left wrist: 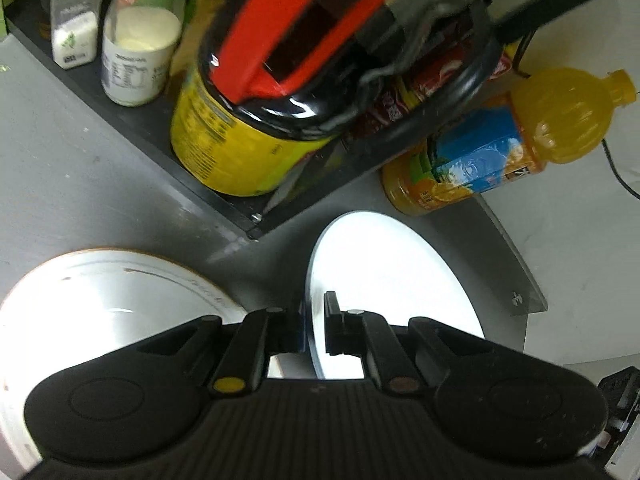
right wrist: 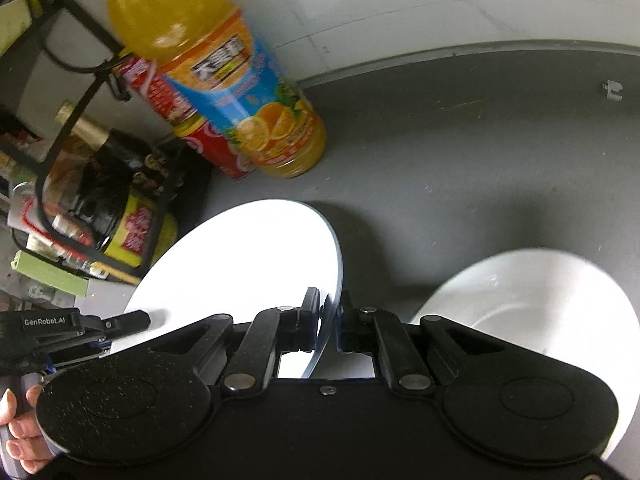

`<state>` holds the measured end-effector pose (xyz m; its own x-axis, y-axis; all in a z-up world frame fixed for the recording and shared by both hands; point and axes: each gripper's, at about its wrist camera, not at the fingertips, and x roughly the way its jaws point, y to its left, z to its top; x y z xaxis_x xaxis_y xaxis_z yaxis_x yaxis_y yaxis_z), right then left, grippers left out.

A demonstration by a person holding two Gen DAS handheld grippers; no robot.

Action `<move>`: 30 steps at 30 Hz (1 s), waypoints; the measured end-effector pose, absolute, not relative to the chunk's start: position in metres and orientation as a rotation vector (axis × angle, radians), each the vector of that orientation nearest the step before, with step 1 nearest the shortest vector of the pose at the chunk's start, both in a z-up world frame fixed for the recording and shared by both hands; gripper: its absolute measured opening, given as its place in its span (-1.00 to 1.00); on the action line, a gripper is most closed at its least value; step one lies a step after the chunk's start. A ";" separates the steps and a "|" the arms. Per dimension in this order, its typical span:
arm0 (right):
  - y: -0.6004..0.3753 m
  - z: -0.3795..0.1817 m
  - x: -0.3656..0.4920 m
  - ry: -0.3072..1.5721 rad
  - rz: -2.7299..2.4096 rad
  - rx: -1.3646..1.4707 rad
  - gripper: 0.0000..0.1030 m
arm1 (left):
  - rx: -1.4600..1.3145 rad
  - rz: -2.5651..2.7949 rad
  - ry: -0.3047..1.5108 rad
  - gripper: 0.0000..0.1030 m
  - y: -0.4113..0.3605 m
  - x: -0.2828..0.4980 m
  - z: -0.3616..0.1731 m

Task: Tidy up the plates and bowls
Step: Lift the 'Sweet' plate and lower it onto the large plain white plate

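A plain white plate (left wrist: 396,276) (right wrist: 240,272) is held tilted over the grey table. My left gripper (left wrist: 314,328) is shut on the plate's left rim. My right gripper (right wrist: 330,320) is shut on the opposite rim. In the right wrist view, the left gripper's finger (right wrist: 128,320) lies on the plate's far left edge. A white dish with a brown rim (left wrist: 100,300) sits on the table left of my left gripper. A white bowl (right wrist: 540,300) sits right of my right gripper.
A black rack (left wrist: 132,120) at the back holds a yellow jar with a black lid (left wrist: 224,136) and seasoning jars (left wrist: 136,56). An orange juice bottle (right wrist: 224,80) and a red can (right wrist: 224,156) stand beside it. A hand (right wrist: 16,420) holds the left gripper. The table edge (left wrist: 516,264) curves at right.
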<state>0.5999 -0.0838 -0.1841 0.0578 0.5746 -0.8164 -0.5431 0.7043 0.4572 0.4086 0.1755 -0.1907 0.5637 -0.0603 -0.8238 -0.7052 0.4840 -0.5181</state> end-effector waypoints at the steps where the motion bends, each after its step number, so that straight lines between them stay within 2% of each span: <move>1: -0.082 -0.182 0.596 1.251 0.847 0.030 -0.83 | -1.006 0.463 0.904 -0.89 0.178 0.404 -0.188; 12: -0.078 -0.165 0.537 1.231 0.825 0.042 -0.83 | -0.989 0.435 0.902 -0.89 0.188 0.351 -0.175; 30: -0.072 -0.158 0.465 1.224 0.823 0.018 -0.83 | -1.004 0.431 0.916 -0.89 0.198 0.281 -0.183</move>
<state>0.4653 -0.0723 -0.1580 0.0960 0.5646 -0.8197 -0.5459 0.7185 0.4310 0.2813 0.1983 -0.1833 0.5685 -0.0881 -0.8180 -0.6861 0.4979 -0.5304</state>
